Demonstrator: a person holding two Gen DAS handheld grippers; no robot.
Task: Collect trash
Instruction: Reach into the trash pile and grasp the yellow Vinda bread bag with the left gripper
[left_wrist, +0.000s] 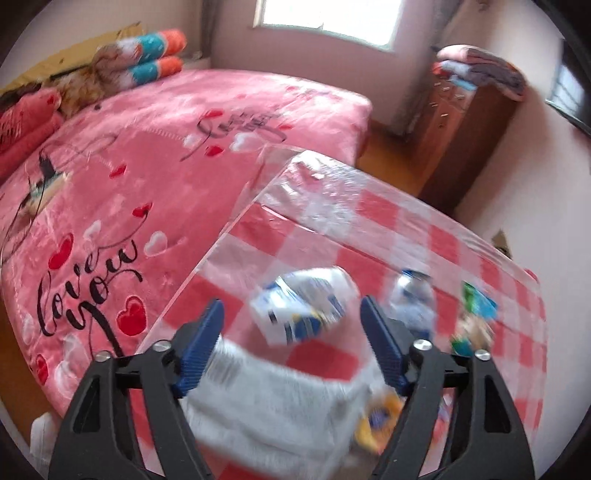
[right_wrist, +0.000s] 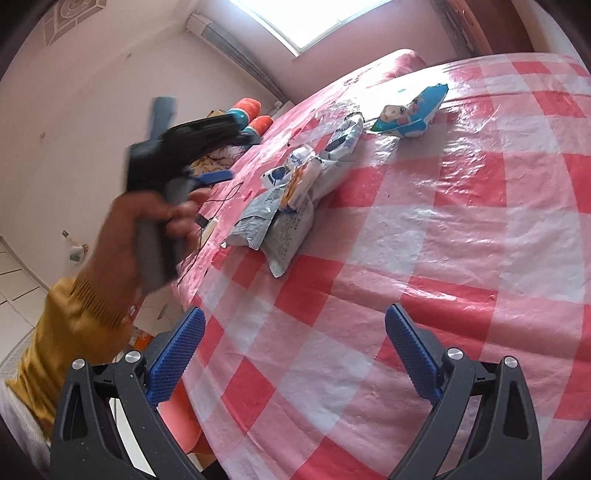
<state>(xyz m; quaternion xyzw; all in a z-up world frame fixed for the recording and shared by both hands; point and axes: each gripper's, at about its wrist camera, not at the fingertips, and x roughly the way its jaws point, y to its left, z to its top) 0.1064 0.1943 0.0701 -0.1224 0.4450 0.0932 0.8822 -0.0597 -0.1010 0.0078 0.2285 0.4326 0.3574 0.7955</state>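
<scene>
Pink bed blanket (left_wrist: 147, 155), rolled striped blankets (left_wrist: 155, 55), wooden cabinet (left_wrist: 454, 122), bright window (left_wrist: 325, 18)

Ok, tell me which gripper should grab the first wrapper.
Left. The left gripper is open right over the wrapper pile, fingers flanking it. The right gripper is open over bare tablecloth.

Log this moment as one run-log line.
left tongs: open, above wrapper pile | right tongs: open, empty, over checked tablecloth | blue snack bag: apart, untouched
</scene>
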